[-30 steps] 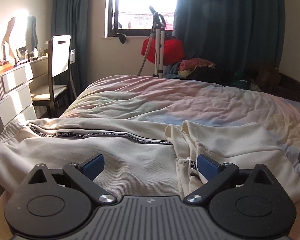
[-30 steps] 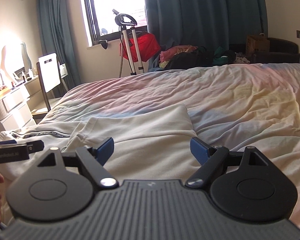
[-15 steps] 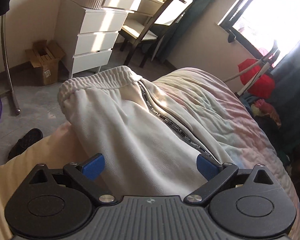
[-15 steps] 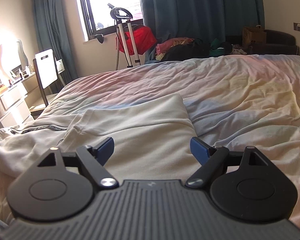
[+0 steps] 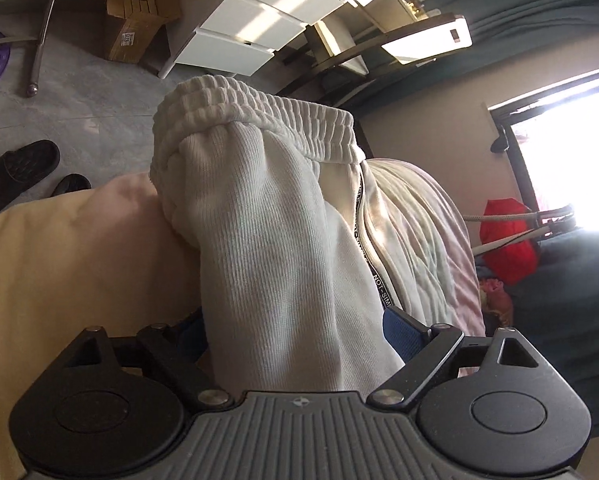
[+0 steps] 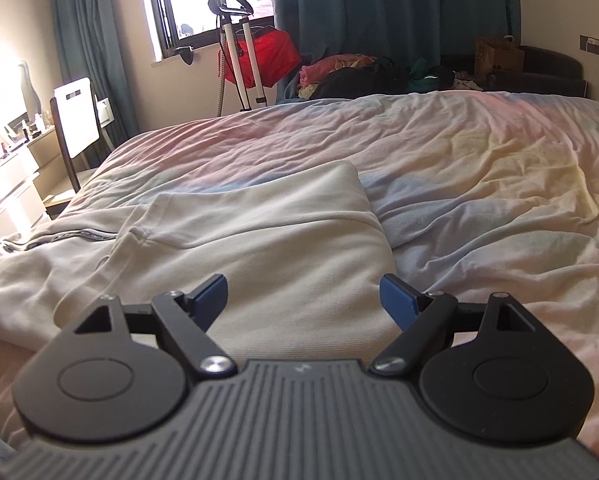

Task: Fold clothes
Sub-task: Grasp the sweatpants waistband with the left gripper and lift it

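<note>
Cream sweatpants (image 5: 275, 240) with a black lettered side stripe lie on the bed; the ribbed elastic waistband (image 5: 255, 108) hangs at the bed's edge. My left gripper (image 5: 295, 328) is open, rolled sideways, with the fabric near the waistband bunched between its blue pads, the left pad partly hidden by cloth. In the right wrist view the pant legs (image 6: 267, 240) lie folded over on the pastel duvet (image 6: 479, 184). My right gripper (image 6: 303, 296) is open and empty, just above the folded leg end.
White drawers (image 5: 255, 32), a cardboard box (image 5: 139, 24), a chair (image 6: 77, 120) and dark shoes (image 5: 19, 168) stand on the floor beside the bed. A garment steamer (image 6: 235, 40), a red bag and a clothes pile sit under the window.
My left gripper has swung left toward the waistband and rolled sideways, moving in until the fabric sits between its pads. My right gripper has barely moved.
</note>
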A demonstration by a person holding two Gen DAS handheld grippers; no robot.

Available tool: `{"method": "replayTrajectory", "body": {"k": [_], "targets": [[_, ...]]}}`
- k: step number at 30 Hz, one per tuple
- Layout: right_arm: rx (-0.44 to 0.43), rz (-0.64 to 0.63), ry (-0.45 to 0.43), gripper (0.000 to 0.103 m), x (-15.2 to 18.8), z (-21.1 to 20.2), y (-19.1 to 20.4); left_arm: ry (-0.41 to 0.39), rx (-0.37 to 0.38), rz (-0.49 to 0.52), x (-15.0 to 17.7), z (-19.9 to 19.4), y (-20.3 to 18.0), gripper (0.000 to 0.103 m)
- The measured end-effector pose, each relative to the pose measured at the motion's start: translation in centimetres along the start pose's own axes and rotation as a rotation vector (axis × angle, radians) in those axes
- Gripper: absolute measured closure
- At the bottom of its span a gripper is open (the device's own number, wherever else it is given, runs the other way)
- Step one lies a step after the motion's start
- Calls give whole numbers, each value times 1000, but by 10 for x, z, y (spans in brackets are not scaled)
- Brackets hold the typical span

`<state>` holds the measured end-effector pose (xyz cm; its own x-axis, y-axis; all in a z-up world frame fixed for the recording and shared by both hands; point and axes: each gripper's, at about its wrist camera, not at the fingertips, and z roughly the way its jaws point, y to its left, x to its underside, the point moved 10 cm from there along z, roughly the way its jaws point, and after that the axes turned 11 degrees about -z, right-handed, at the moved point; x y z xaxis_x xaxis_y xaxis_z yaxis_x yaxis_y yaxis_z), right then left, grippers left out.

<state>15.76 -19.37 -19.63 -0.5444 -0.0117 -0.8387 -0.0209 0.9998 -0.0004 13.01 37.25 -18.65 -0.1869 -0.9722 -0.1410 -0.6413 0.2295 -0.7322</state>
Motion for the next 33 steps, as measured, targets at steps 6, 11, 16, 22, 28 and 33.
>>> {"method": "replayTrajectory", "body": {"k": [6,11,16,22,28,33], "targets": [[-1,-46,-27,18,-3,8,13,-56,-67,128,6,6,-17,21],[24,-79,-18,18,-2,18,17,-88,-128,235,16,20,-37,30],[37,-69,40,18,8,34,14,-143,-151,341,19,23,-45,48],[57,-97,62,18,13,40,18,-215,-160,463,21,23,-58,76],[80,-152,86,18,19,45,23,-320,-142,620,29,10,-81,87],[76,-131,90,18,18,44,23,-464,-127,814,48,-6,-113,88]]}}
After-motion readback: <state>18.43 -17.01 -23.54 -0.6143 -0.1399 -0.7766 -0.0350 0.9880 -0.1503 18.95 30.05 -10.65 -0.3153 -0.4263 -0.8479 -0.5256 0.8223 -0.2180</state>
